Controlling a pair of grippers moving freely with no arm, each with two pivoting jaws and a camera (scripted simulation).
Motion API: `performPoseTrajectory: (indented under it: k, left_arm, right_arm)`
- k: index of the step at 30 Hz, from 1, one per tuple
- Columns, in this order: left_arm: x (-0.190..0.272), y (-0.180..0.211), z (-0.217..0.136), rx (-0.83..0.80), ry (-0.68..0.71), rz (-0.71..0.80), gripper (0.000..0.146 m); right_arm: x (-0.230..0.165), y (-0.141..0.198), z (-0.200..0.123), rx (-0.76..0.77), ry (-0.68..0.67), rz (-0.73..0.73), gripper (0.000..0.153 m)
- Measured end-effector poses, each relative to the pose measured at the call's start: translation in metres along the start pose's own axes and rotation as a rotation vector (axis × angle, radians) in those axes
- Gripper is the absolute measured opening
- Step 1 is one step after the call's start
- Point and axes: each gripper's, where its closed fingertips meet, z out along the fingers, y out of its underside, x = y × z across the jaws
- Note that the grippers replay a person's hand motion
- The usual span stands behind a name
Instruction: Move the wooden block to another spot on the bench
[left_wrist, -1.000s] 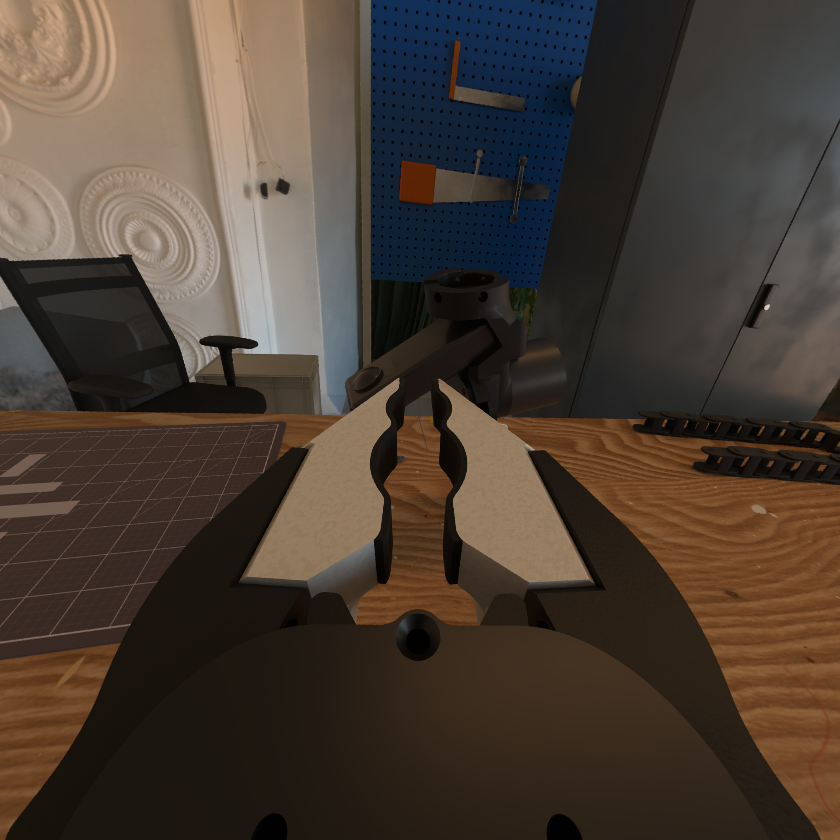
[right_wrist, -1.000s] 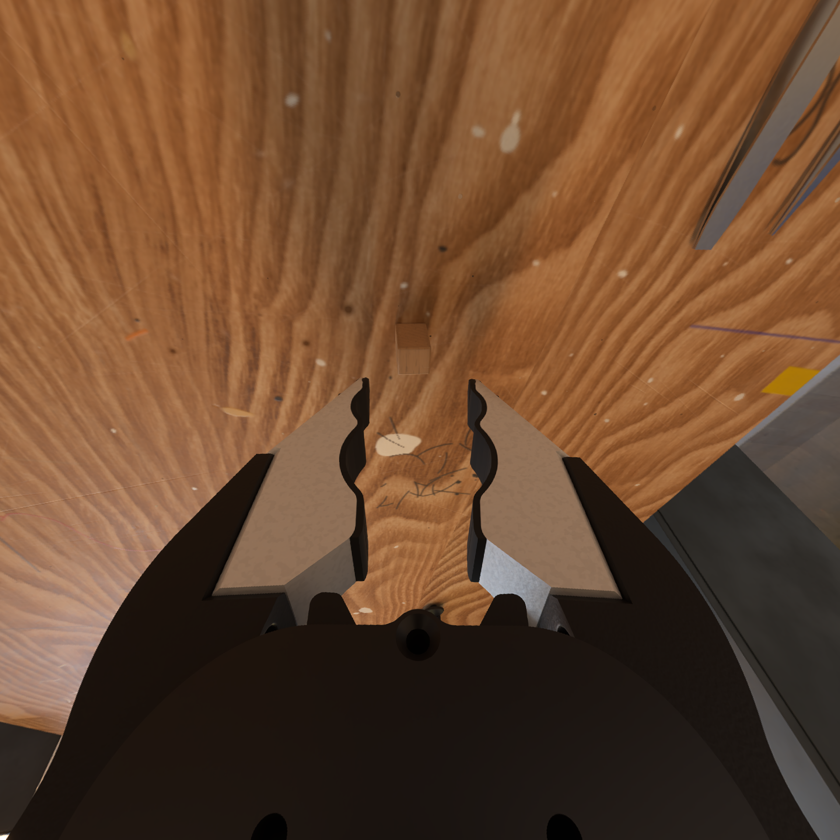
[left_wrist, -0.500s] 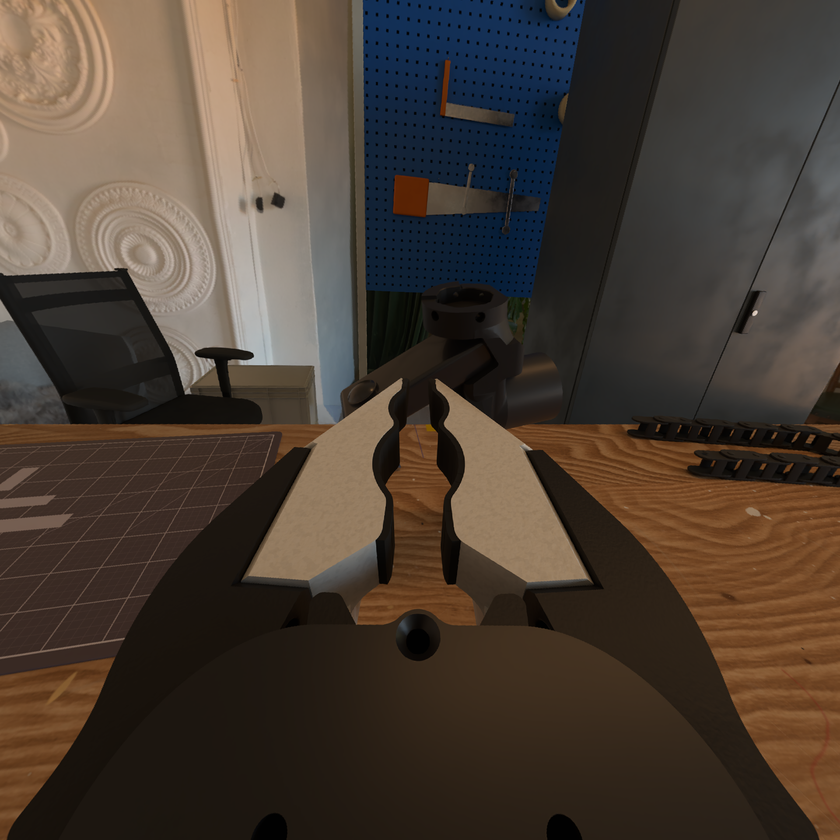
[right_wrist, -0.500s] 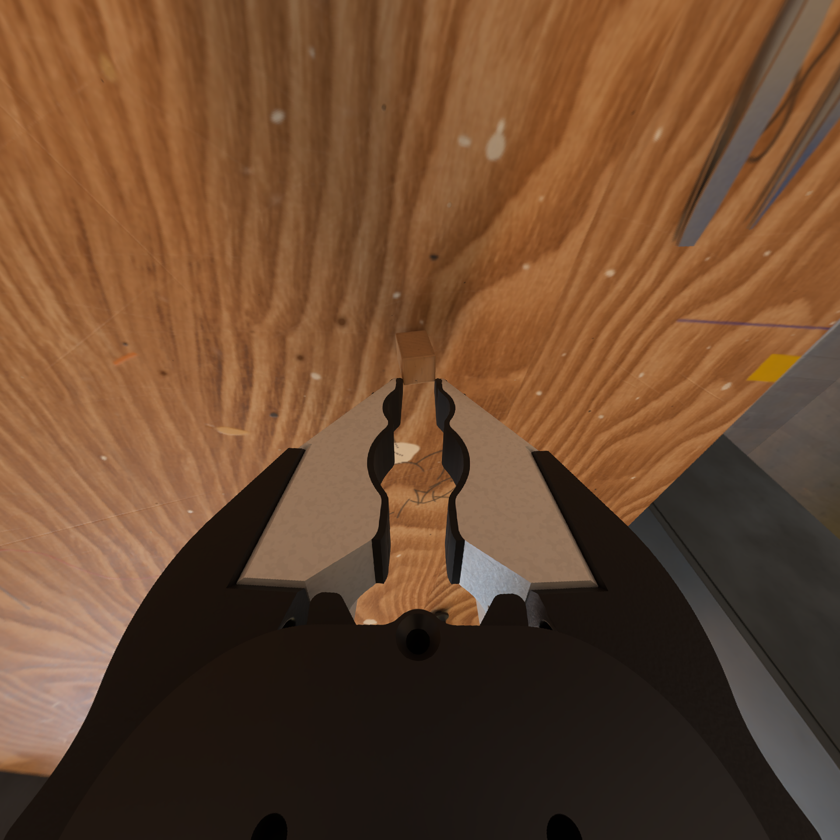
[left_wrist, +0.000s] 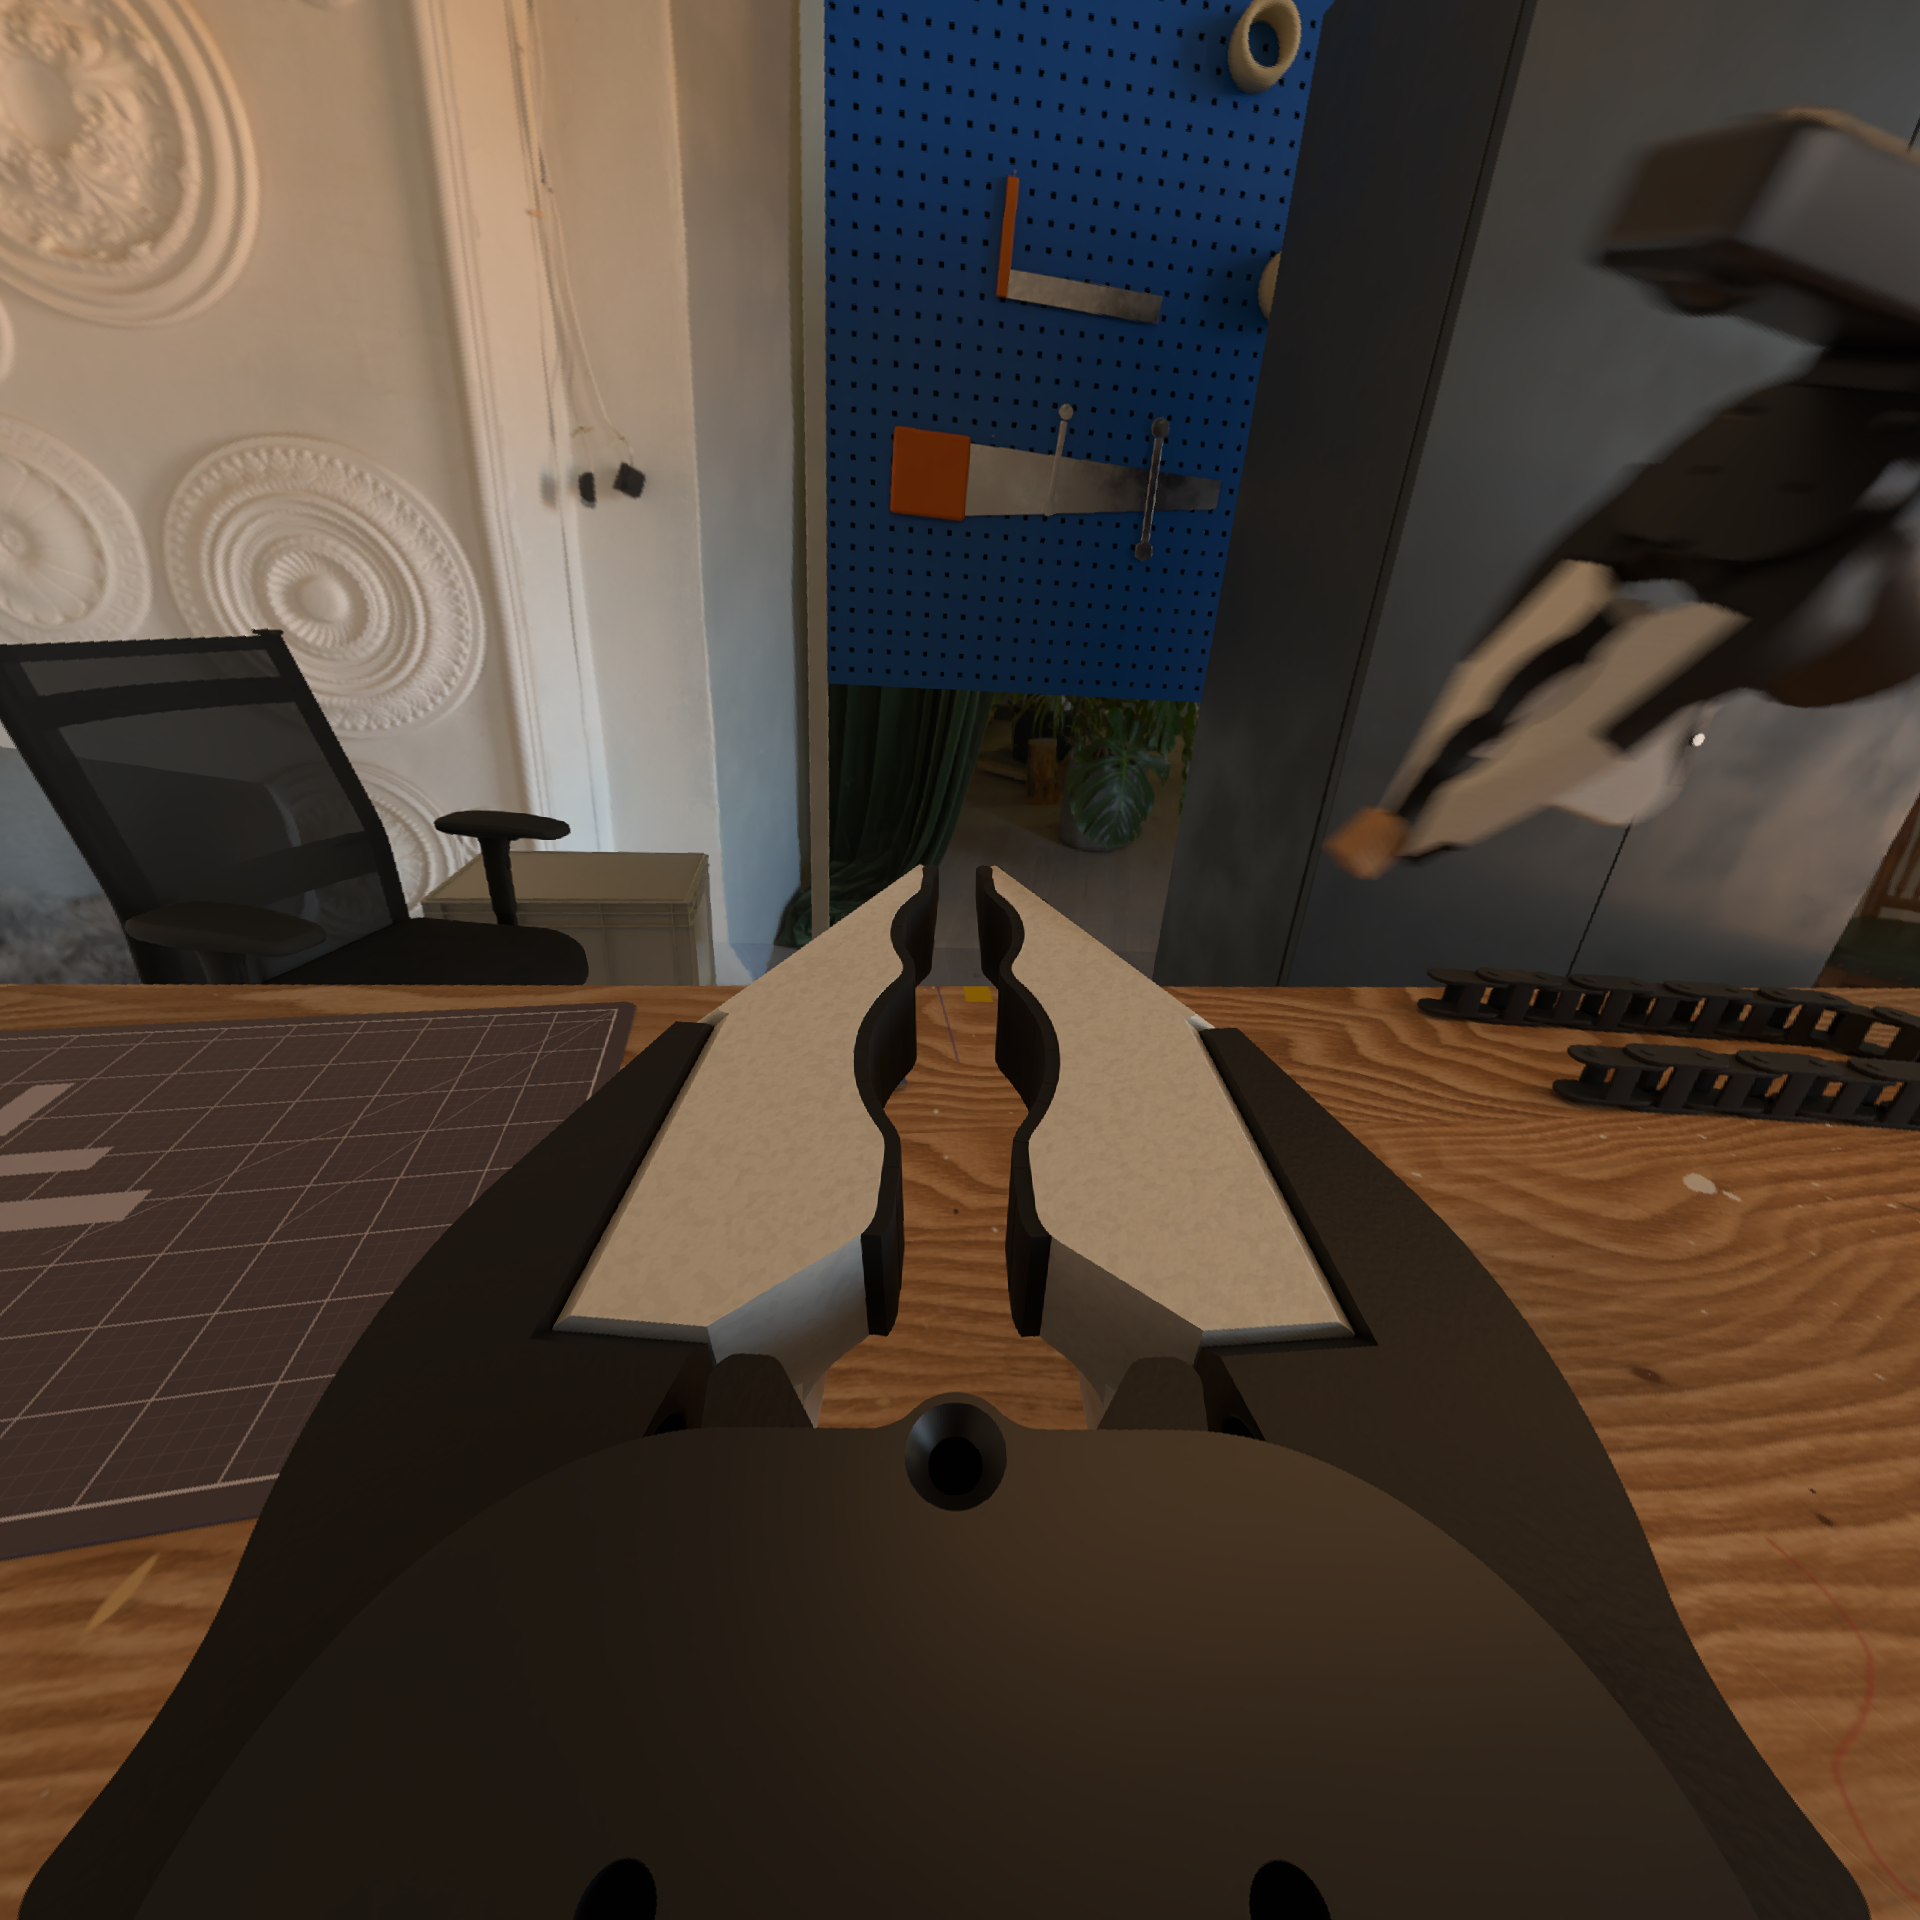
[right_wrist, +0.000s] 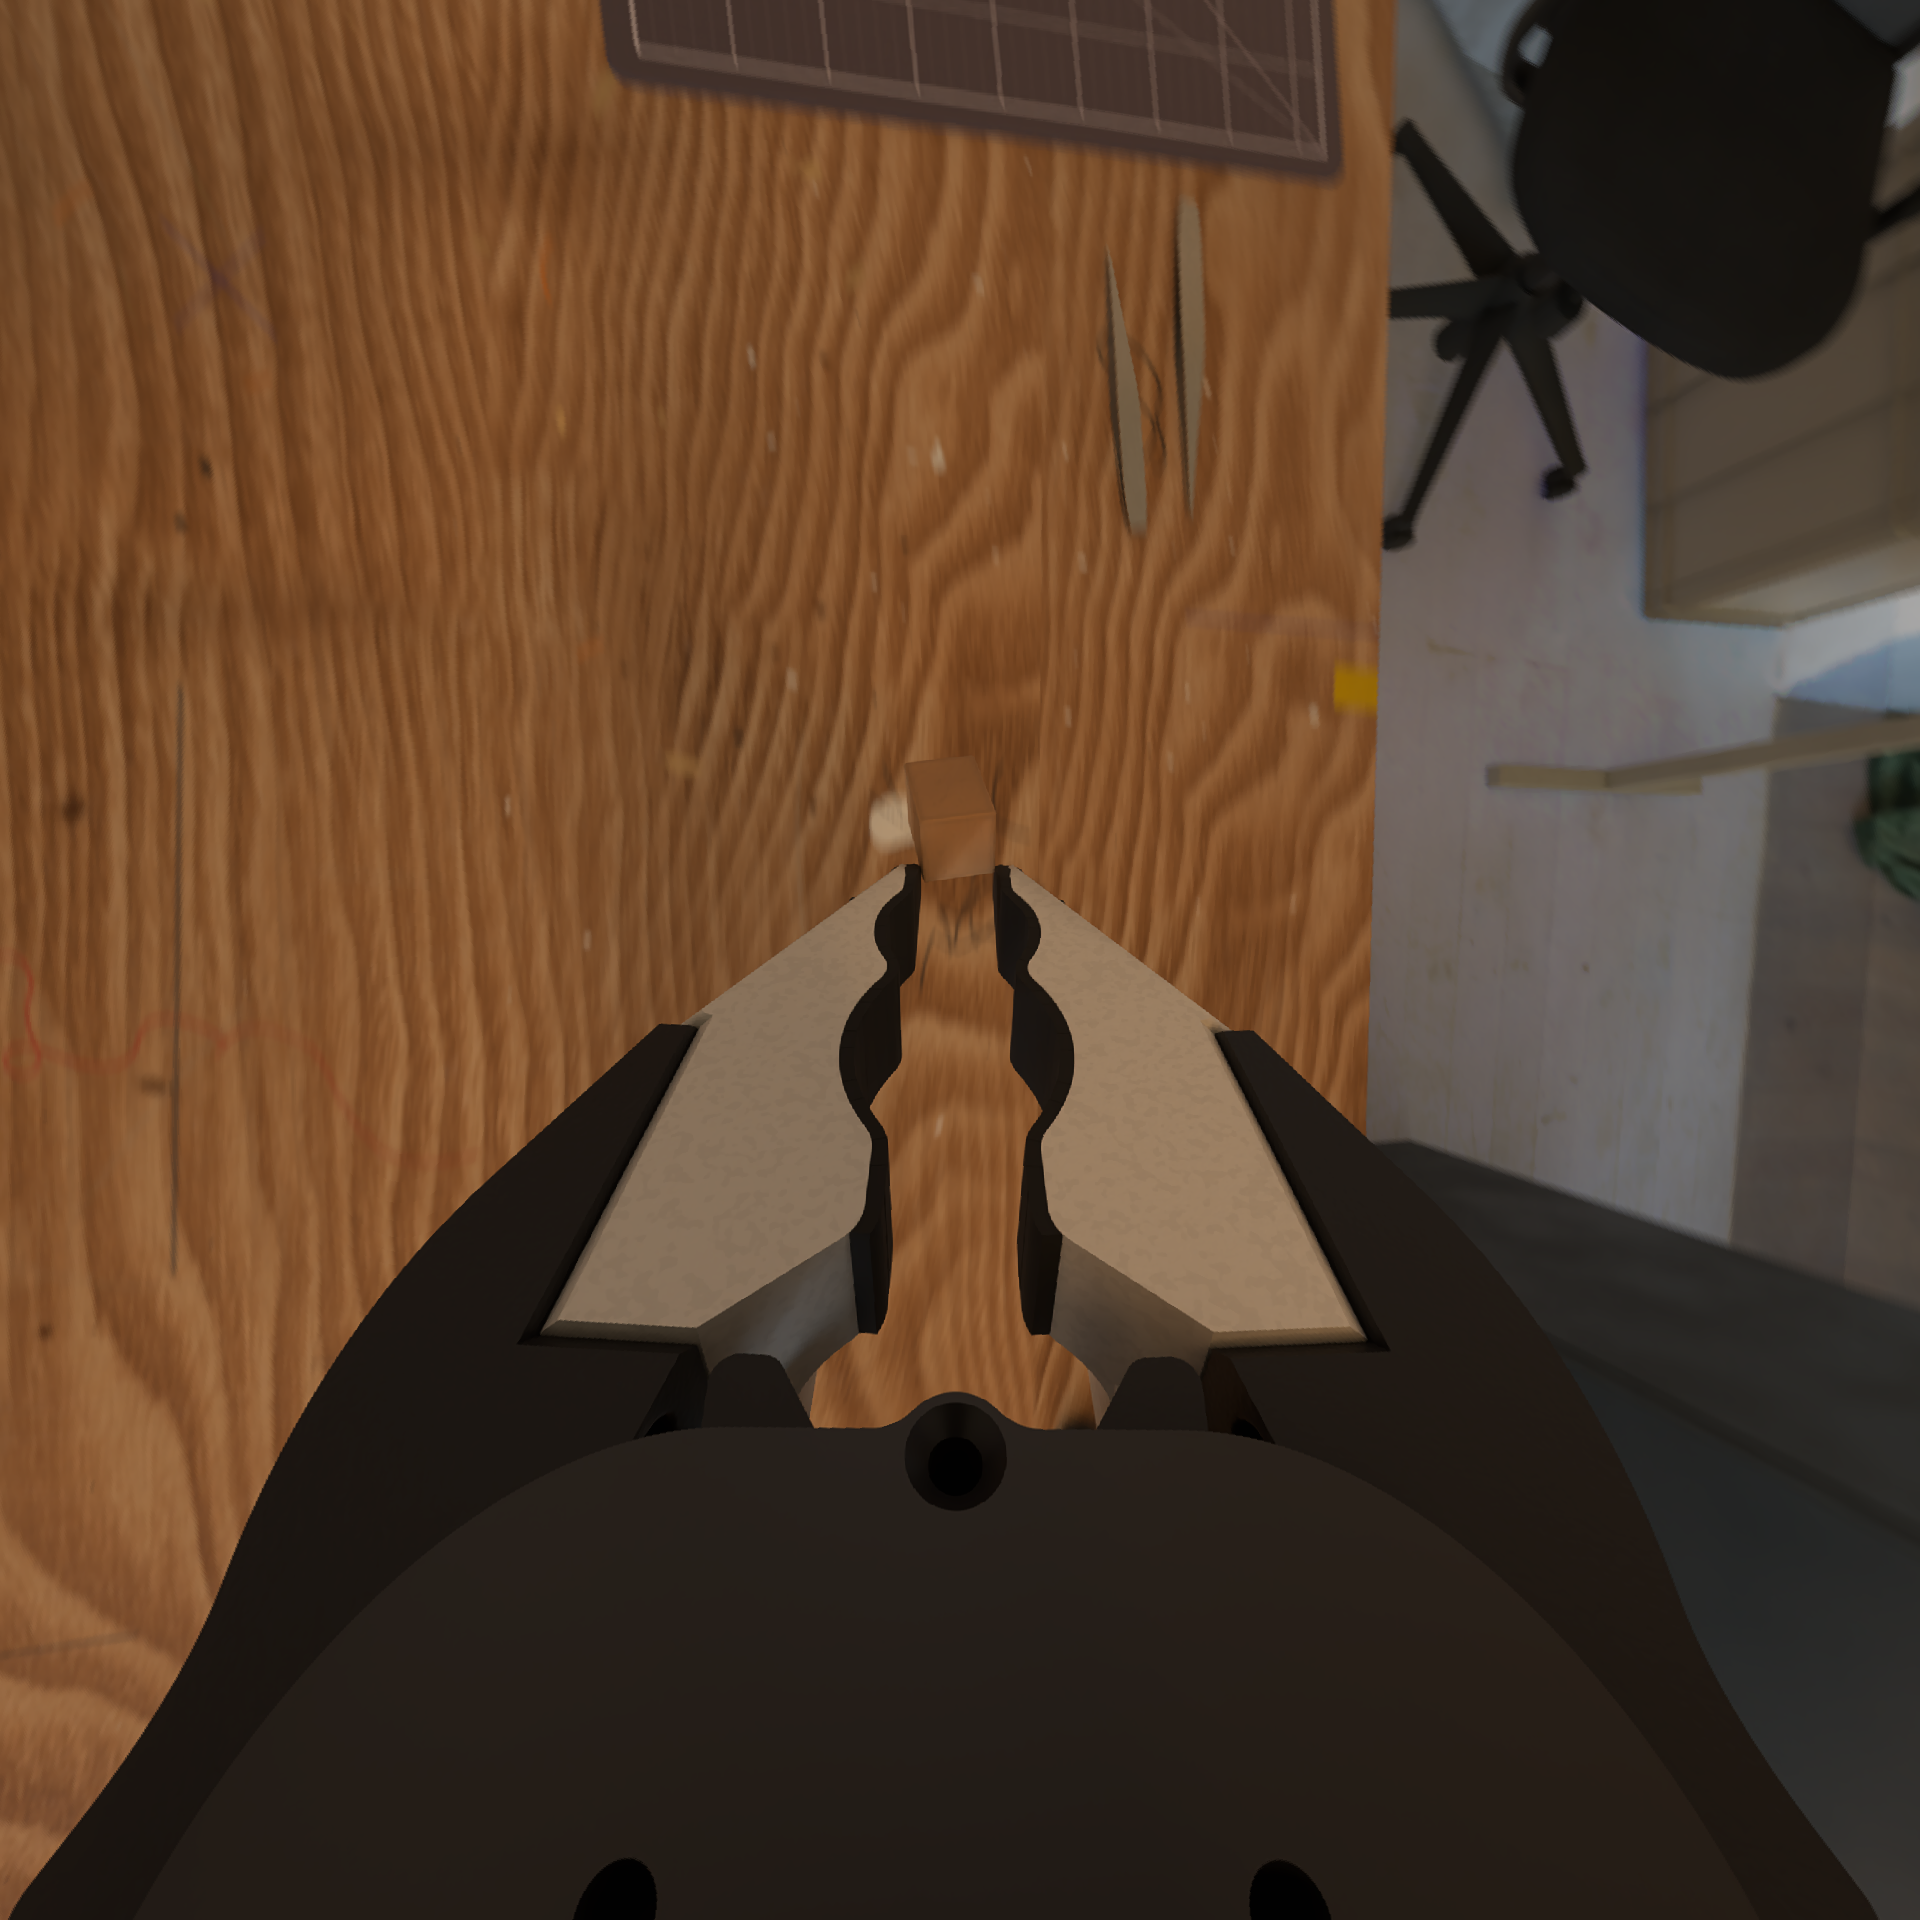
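Observation:
The wooden block (right_wrist: 951, 821) is a small light-brown cube, pinched at the very tips of my right gripper (right_wrist: 956, 878), which is shut on it. It hangs high above the wooden bench (right_wrist: 416, 623). In the left wrist view the right gripper (left_wrist: 1397, 831) is blurred at the upper right, pointing down-left with the block (left_wrist: 1366, 844) at its tips, well above the bench (left_wrist: 1455, 1299). My left gripper (left_wrist: 954, 904) hovers low over the bench near its far edge, jaws almost together with nothing between them.
A dark gridded cutting mat (left_wrist: 260, 1195) lies on the bench's left part; it also shows in the right wrist view (right_wrist: 987, 73). Two black cable chains (left_wrist: 1714, 1049) lie at the far right. Two thin metal blades (right_wrist: 1127, 416) lie near the bench edge. A grey cabinet (left_wrist: 1558, 416) stands behind.
My right gripper has shut on the block, lifted it off the bench and swung up; in the left wrist view it moved from centre to upper right. My left gripper barely moved.

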Motion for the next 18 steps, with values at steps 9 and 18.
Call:
performPoseTrajectory:
  k: [9,18]
  left_arm:
    - [0.024,0.029,0.009,-0.195,0.126,0.083,0.008]
    - [0.056,0.065,-0.006,-0.413,0.352,0.28,0.012]
  right_arm:
    - [-0.076,0.254,-0.043,-0.244,0.114,0.242,0.014]
    - [-0.115,0.333,-0.023,-0.413,0.072,0.262,0.014]
